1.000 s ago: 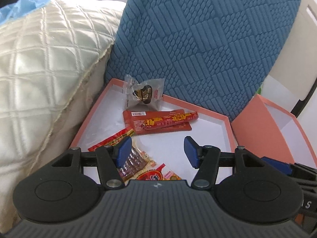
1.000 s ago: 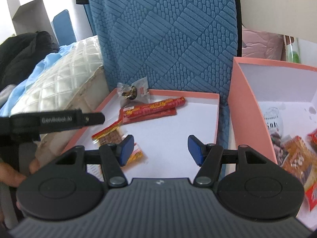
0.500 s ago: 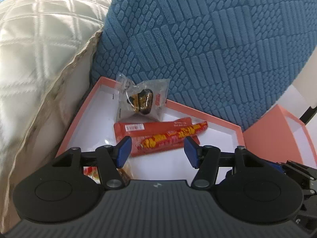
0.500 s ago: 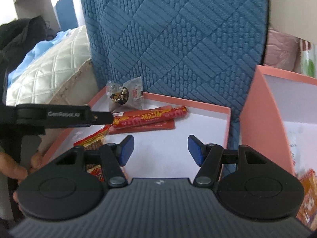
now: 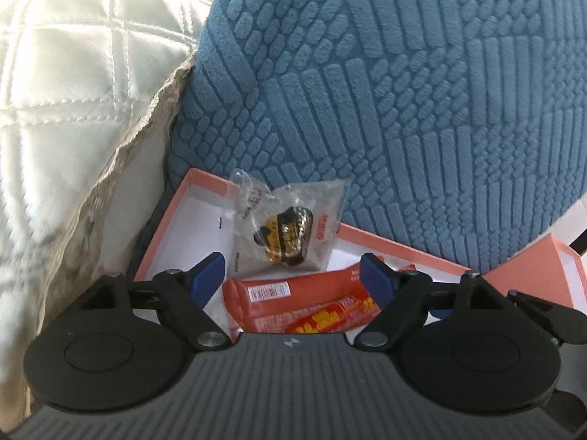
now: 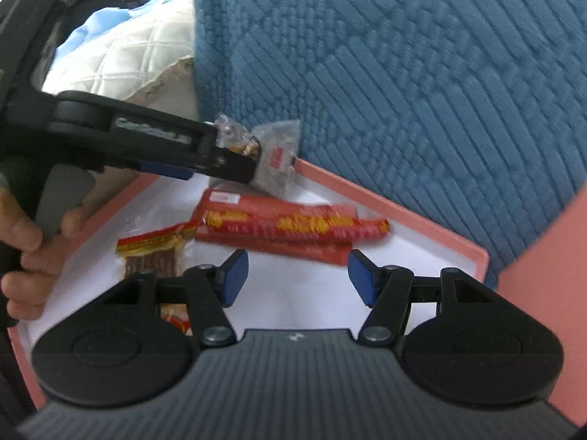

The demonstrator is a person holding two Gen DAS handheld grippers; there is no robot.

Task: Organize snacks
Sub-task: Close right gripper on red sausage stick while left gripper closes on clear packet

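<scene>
So far nothing is held: left tool (image 5: 290,278) is opening before the clear packet (image 5: 290,227); right tool (image 6: 297,278) hangs part-open, empty; sausage sticks (image 6: 290,227) wait at frame centre.

A big blue cushion (image 5: 403,110) with a raised pattern of stripes and small ovals stands upright and fills most of both views. To its left lies a cream quilted pillow (image 5: 73,110) with diamond stitching and a frayed, brownish edge that touches the cushion's side. In the right wrist view, a light blue cloth (image 6: 99,22) lies on top of the pillow, and something dark is above it, too unclear to name.
</scene>
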